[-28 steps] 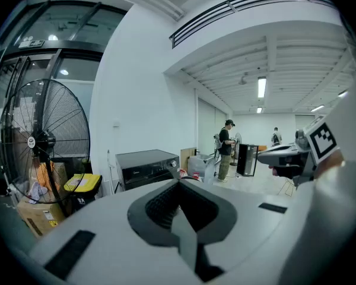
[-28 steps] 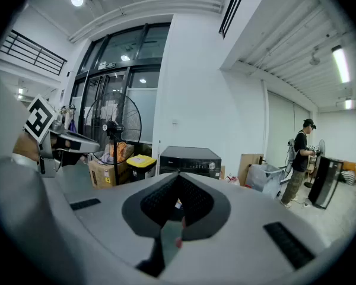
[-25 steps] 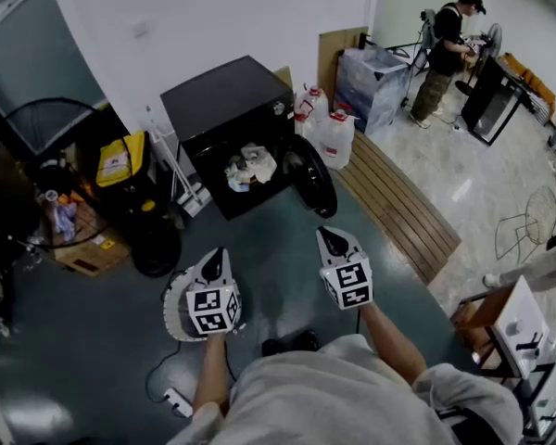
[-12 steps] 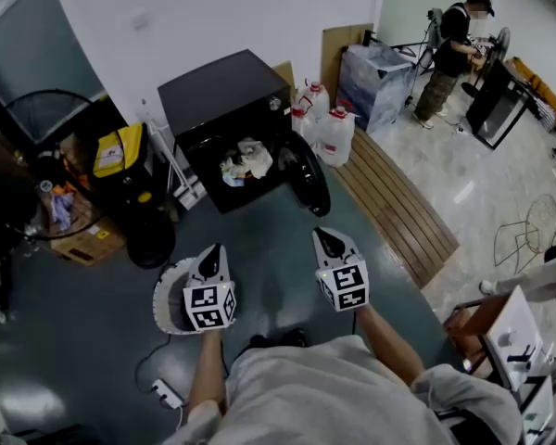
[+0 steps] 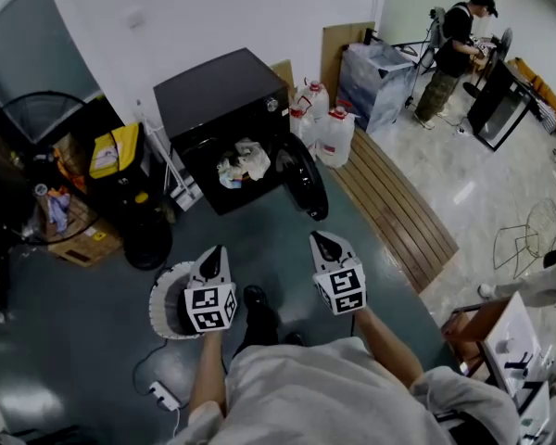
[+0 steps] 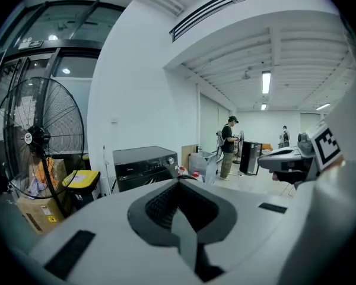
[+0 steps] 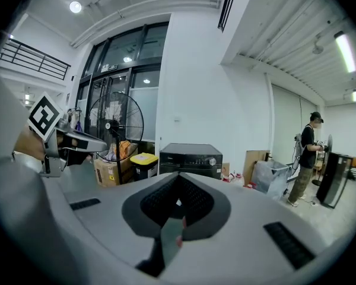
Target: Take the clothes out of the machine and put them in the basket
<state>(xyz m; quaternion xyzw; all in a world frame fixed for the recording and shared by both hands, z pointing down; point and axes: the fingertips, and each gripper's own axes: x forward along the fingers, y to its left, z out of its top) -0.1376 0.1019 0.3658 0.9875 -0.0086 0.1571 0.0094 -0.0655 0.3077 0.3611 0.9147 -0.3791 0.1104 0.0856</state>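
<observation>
Machine [image 5: 218, 95] one, basket [image 5: 159, 302] one — left gripper [image 5: 213, 258], right gripper [image 5: 325, 245].

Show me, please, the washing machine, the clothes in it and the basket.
washing machine [image 5: 218, 86]: head view, on its black top.
clothes [image 5: 243, 163]: head view, on the pale bundle in the open drum.
basket [image 5: 160, 295]: head view, on its white rim, left side.

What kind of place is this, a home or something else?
Probably a workshop or test room, not a home. A black washing machine stands open with clothes inside, among water jugs, a cardboard box and a big fan, while another person works at a stand further back.
</observation>
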